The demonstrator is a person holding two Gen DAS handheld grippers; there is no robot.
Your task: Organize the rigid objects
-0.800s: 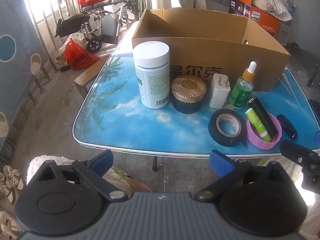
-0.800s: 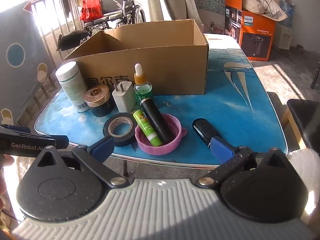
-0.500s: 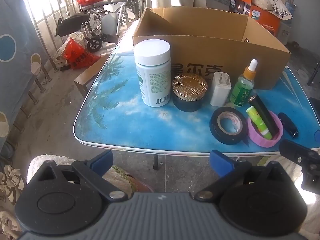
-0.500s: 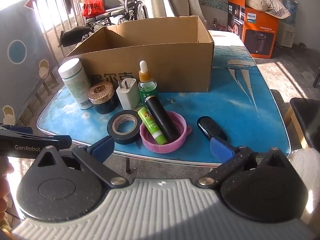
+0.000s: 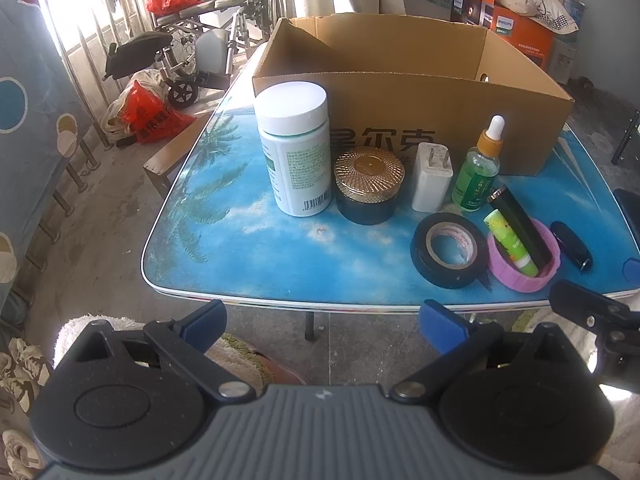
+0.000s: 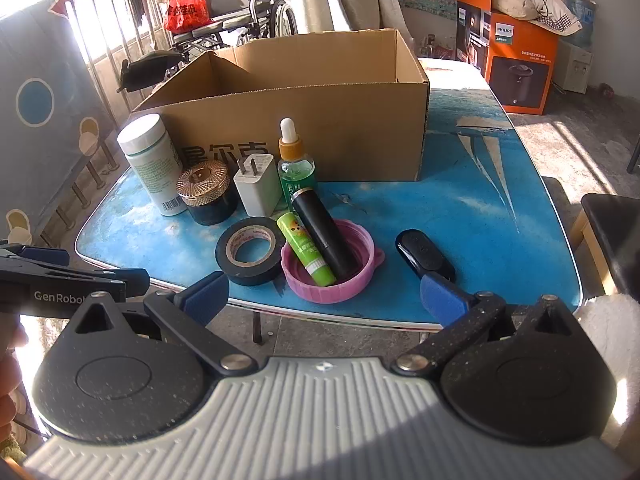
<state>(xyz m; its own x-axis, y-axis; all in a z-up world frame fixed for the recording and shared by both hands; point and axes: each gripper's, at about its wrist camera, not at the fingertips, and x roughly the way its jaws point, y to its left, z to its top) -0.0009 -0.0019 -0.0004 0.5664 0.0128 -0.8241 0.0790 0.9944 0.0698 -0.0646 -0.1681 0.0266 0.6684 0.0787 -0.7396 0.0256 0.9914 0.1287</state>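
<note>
Left gripper (image 5: 322,322) and right gripper (image 6: 324,290) hang off the bench's (image 5: 248,256) near edge, jaws fully spread, holding nothing. Bottle (image 5: 294,148), jar (image 5: 368,184), charger (image 5: 432,178), dropper bottle (image 5: 478,172), tape roll (image 5: 448,254) and pink lid (image 5: 522,256) crowd before the cardboard box (image 5: 400,92). Bare bench lies left. The box floor is hidden.

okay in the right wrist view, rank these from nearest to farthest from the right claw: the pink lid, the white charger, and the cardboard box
From the right claw:
1. Pink lid: just ahead at the table's near edge, holding the green and black tubes.
2. White charger: farther back, left of centre, in the row of items.
3. Cardboard box: farthest, behind that row.
</note>
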